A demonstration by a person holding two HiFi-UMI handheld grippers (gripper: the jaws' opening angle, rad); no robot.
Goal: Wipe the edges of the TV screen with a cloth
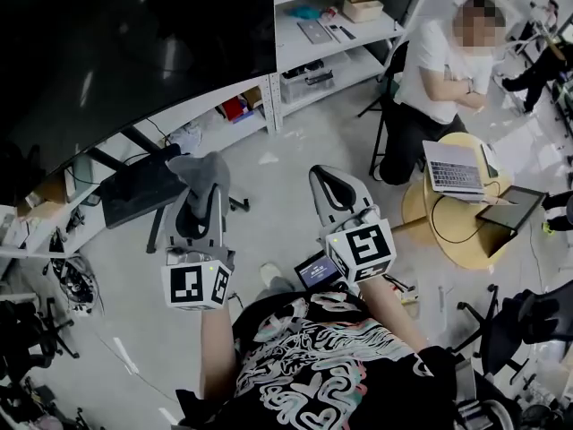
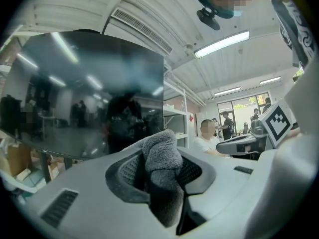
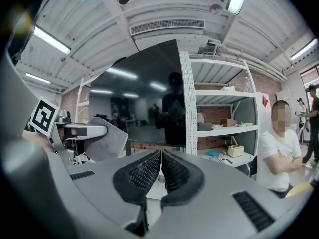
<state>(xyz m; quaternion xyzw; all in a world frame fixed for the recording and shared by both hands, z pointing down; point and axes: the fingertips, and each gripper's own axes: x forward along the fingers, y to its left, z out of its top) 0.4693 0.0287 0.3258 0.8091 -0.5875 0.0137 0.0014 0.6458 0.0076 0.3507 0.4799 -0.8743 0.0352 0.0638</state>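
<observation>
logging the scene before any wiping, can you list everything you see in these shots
tv screen: one, black, upper left of the head view
cloth: one, grey, between the left gripper's jaws
shelf rack: one, white, right of the tv screen, small items on it
seated person: one, white top, upper right
round table: one, pale wood, in front of the seated person
laptop: one, silver, open on the round table
left gripper: one, grey, jaws shut on the cloth
right gripper: one, grey, jaws together, nothing between them
</observation>
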